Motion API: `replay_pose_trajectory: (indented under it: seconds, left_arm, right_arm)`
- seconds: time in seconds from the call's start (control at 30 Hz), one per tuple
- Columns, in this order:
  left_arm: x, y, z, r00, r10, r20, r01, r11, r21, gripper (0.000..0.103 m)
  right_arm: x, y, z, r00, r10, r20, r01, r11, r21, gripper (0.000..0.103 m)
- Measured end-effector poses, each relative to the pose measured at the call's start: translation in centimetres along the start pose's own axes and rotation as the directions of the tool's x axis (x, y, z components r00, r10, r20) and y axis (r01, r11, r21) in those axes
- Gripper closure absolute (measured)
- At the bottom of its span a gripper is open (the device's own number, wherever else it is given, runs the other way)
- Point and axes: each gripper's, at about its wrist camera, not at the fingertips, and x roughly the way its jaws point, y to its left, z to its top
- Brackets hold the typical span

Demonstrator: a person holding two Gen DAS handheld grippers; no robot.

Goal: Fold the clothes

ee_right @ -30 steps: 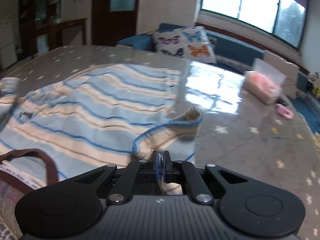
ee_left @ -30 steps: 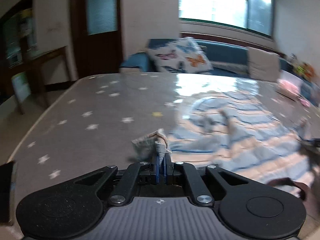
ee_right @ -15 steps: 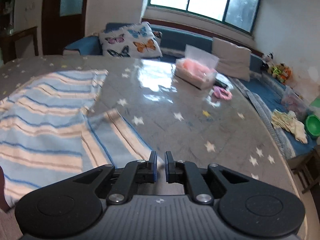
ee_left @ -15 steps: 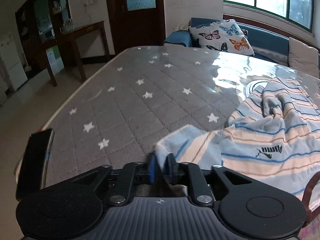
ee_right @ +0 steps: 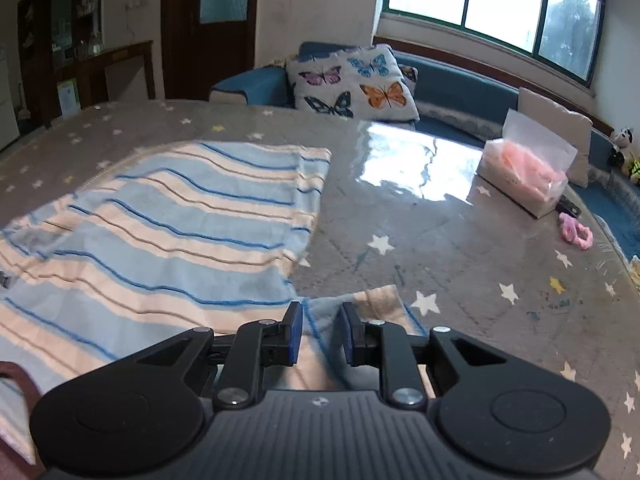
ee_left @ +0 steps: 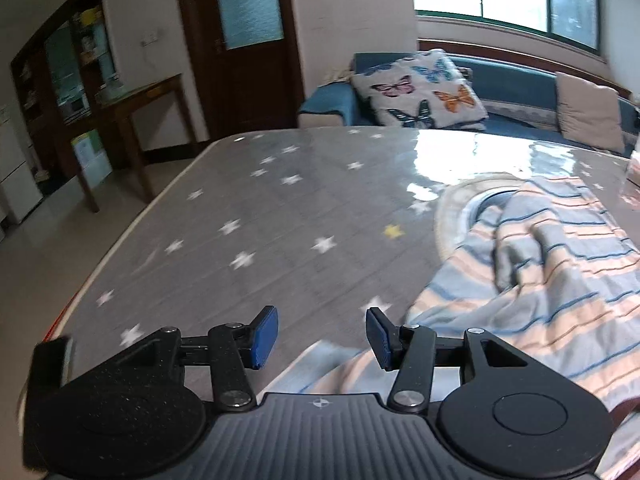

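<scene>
Both tongs have let go since a moment ago. Left gripper (ee_left: 322,336) and right gripper (ee_right: 321,334) gape wide over the striped shirt (ee_right: 172,240), lying on the starry table (ee_left: 256,240).

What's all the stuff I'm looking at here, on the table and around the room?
Striped fleece garment: one, light blue and peach with dark blue lines, spread on the table's left part.
Star-patterned table: one, grey under a glossy cover.
Clear plastic box: one, pink contents, far right of the table.
Pink hair scrunchie: one, beside the box.
Butterfly cushion: one, white, on the blue sofa.
Beige cushion: one, further along the sofa.
Dark wooden door: one, back wall.
Left gripper: black with blue pads, open.
Right gripper: same, open above the garment's edge.
</scene>
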Motion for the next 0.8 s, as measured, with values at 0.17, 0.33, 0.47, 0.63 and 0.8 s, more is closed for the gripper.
replay_pose_trajectory:
  seconds: [0.17, 0.33, 0.47, 0.63, 0.8]
  left_arm:
    - [2.9, -3.1, 2.8, 0.998, -0.069, 0.004, 0.069, 0.997, 0.04, 0.053]
    - [6.5, -6.2, 5.5, 0.991, -0.133, -0.024, 0.134, 0.989, 0.068, 0.066]
    - [9.8, -8.2, 7.3, 0.983, -0.173, -0.058, 0.176, 0.982, 0.068, 0.07]
    - [13.0, -10.7, 8.4, 0.976, -0.204, -0.077, 0.211, 0.973, 0.093, 0.071]
    - [15.1, -12.0, 8.8, 0.967, -0.239, -0.088, 0.248, 0.963, 0.106, 0.071]
  right_arm:
    - [0.7, -1.6, -0.9, 0.997, -0.048, -0.058, 0.049, 0.999, 0.011, 0.082]
    - [-0.1, -2.8, -0.5, 0.996, -0.048, -0.081, 0.05, 0.999, 0.016, 0.082]
    - [0.0, -3.1, 1.3, 0.998, -0.011, -0.064, 0.012, 1.0, 0.027, 0.08]
    - [1.3, -2.8, 3.8, 0.998, 0.041, -0.047, -0.04, 0.999, 0.033, 0.078]
    - [3.3, -2.3, 6.1, 0.996, 0.08, -0.041, -0.08, 0.997, 0.009, 0.077]
